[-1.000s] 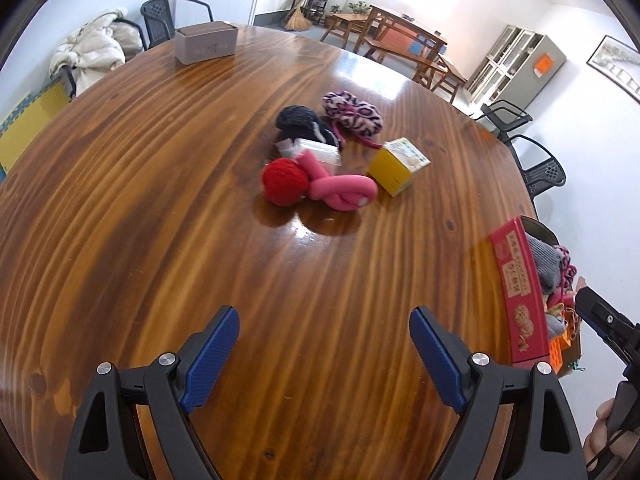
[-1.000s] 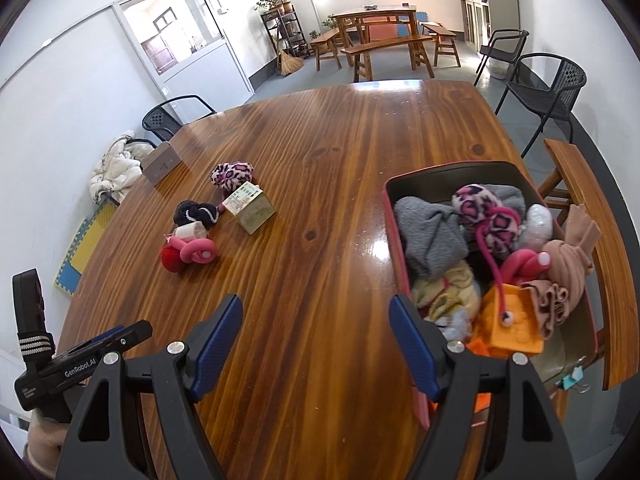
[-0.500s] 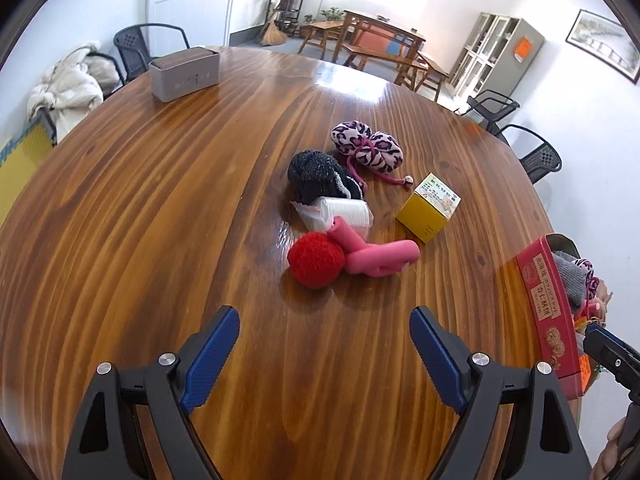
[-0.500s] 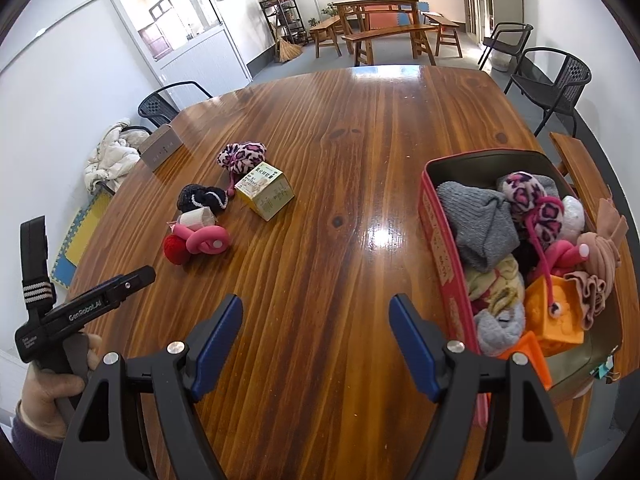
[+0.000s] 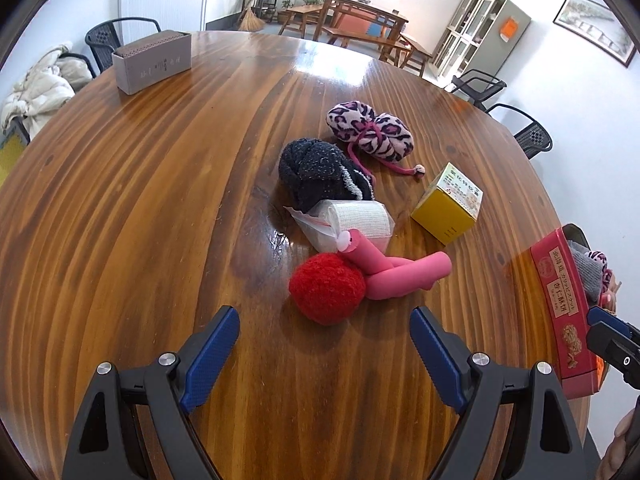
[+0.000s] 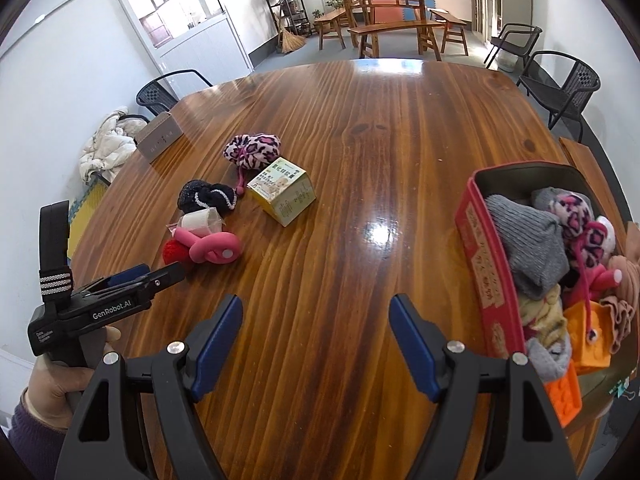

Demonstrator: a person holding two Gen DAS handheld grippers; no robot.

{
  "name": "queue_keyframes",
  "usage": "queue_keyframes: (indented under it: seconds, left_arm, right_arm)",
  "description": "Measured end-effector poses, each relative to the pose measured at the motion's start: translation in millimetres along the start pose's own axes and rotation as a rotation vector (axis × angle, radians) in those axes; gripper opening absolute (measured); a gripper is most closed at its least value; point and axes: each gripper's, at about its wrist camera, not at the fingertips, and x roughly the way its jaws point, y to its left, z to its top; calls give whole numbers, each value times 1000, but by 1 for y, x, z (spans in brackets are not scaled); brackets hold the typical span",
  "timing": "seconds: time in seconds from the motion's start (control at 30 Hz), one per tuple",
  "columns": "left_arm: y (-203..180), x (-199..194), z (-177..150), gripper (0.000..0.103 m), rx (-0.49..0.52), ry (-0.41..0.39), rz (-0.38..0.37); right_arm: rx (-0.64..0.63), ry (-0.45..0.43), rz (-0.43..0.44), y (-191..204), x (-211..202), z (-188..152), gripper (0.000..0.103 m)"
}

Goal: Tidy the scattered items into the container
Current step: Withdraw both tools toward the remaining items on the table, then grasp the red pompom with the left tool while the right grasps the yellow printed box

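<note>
Worktop, wood, holding loose items in one cluster: red pom-pom touching pink tube toy; wrapped white roll; black knit bundle; leopard-print pouch; yellow carton just beside.

Red container, at the worktop's right edge, filled with socks and toys.

Left gripper: jaws apart, empty, near the pom-pom.

Right gripper: jaws apart, empty, over bare wood.
</note>
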Motion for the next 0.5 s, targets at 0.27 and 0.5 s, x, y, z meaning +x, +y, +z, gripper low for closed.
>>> queue_keyframes:
  seconds: [0.27,0.5]
  left_arm:
    - [7,13,4,56,-12,28,-52]
    - [5,13,2,35,14,1,-75]
  right_arm:
    - [-33,15,0,18,20,13,79]
    - [-88,6,0,32,39,31,79]
